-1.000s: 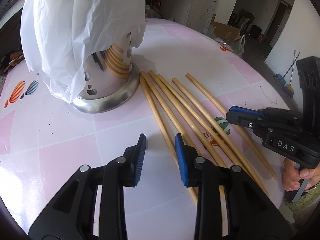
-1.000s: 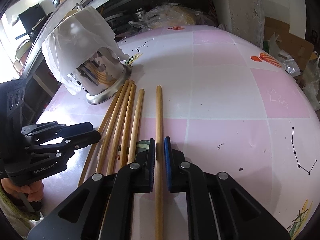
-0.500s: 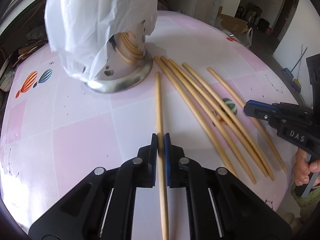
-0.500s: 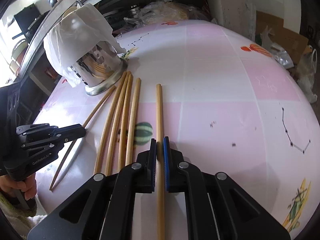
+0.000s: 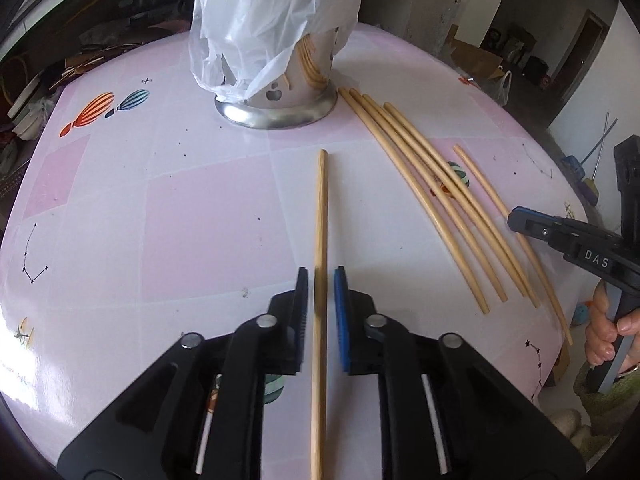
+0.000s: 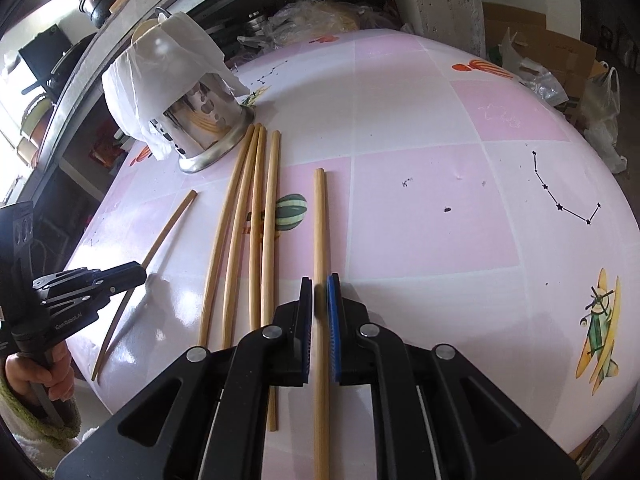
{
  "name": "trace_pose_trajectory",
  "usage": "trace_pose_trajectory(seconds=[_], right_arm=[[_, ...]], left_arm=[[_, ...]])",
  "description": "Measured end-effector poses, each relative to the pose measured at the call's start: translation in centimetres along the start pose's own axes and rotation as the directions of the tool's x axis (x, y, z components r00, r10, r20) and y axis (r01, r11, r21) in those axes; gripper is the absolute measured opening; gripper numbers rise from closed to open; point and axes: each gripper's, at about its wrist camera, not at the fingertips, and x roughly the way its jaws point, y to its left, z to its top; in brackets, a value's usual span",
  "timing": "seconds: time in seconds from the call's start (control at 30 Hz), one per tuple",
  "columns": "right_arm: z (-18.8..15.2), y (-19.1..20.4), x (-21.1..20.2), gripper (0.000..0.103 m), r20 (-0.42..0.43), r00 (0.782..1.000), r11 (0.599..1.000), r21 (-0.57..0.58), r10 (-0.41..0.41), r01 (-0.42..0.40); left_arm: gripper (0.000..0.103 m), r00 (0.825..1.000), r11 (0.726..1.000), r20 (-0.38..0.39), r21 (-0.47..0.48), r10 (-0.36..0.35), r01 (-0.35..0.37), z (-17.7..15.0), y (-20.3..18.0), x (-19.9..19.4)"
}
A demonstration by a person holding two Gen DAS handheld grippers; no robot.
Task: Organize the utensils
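Each gripper is shut on one long wooden chopstick. My left gripper (image 5: 321, 280) grips a chopstick (image 5: 321, 208) that points toward the metal utensil holder (image 5: 280, 104), lifted above the pink table. My right gripper (image 6: 320, 288) grips another chopstick (image 6: 319, 220). Several more chopsticks (image 6: 248, 216) lie side by side on the table between the grippers, their far ends near the holder (image 6: 208, 136). The holder holds chopsticks and is draped with a white plastic bag (image 5: 272, 12). The left gripper also shows in the right wrist view (image 6: 136, 274), the right one in the left wrist view (image 5: 516, 224).
The round pink table (image 6: 440, 200) has printed balloons, planes and star lines. Shelves with pots and clutter stand behind the holder. Cardboard boxes and plastic bags (image 6: 560, 72) lie on the floor past the table's far edge.
My left gripper closed on the leftmost chopstick and drew it away from the row and back from the holder. My right gripper kept its chopstick and lifted it slightly.
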Motion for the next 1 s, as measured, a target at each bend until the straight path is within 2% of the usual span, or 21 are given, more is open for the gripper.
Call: trace_pose_trajectory(seconds=[0.03, 0.23, 0.37, 0.43, 0.5, 0.57, 0.67, 0.9, 1.0], right_arm=[[0.0, 0.1, -0.1, 0.011, 0.006, 1.000, 1.000, -0.009, 0.002, -0.002], [0.5, 1.1, -2.8, 0.041, 0.114, 0.993, 0.999, -0.038, -0.019, 0.024], [1.1, 2.1, -5.4, 0.066, 0.220, 0.974, 0.994, -0.072, -0.062, 0.080], [1.3, 2.4, -6.5, 0.073, 0.265, 0.961, 0.991, -0.081, -0.080, 0.105], [1.4, 2.7, -7.4, 0.084, 0.299, 0.949, 0.988, -0.085, -0.101, 0.132], [1.6, 3.1, -8.2, 0.089, 0.335, 0.933, 0.981, -0.094, -0.129, 0.169], [1.7, 3.5, -8.9, 0.096, 0.372, 0.912, 0.969, -0.101, -0.174, 0.226], [1.8, 3.2, -9.5, 0.096, 0.404, 0.884, 0.954, -0.078, -0.236, 0.290], [1.9, 3.2, -9.8, 0.096, 0.415, 0.873, 0.945, -0.083, -0.257, 0.317]], left_arm=[[0.035, 1.000, 1.000, 0.025, -0.006, -0.002, 0.003, 0.2, -0.1, -0.4], [0.070, 0.991, 1.000, 0.132, -0.007, -0.001, 0.002, 0.8, 0.2, -3.5], [0.075, 0.986, 0.998, 0.162, -0.050, -0.025, 0.033, 1.1, 0.9, -5.1], [0.077, 0.984, 0.997, 0.176, -0.060, -0.029, 0.040, 1.1, 1.0, -5.6], [0.078, 0.984, 0.996, 0.176, -0.072, -0.039, 0.052, 1.0, 1.2, -5.8], [0.088, 0.981, 0.992, 0.178, -0.088, -0.073, 0.089, 0.9, 1.3, -5.9], [0.089, 0.978, 0.989, 0.183, -0.097, -0.096, 0.115, 0.8, 1.3, -6.2], [0.095, 0.967, 0.997, 0.252, -0.049, -0.050, 0.064, 0.9, 0.6, -8.0], [0.095, 0.963, 0.992, 0.256, -0.061, -0.090, 0.109, 1.0, 0.9, -8.2]])
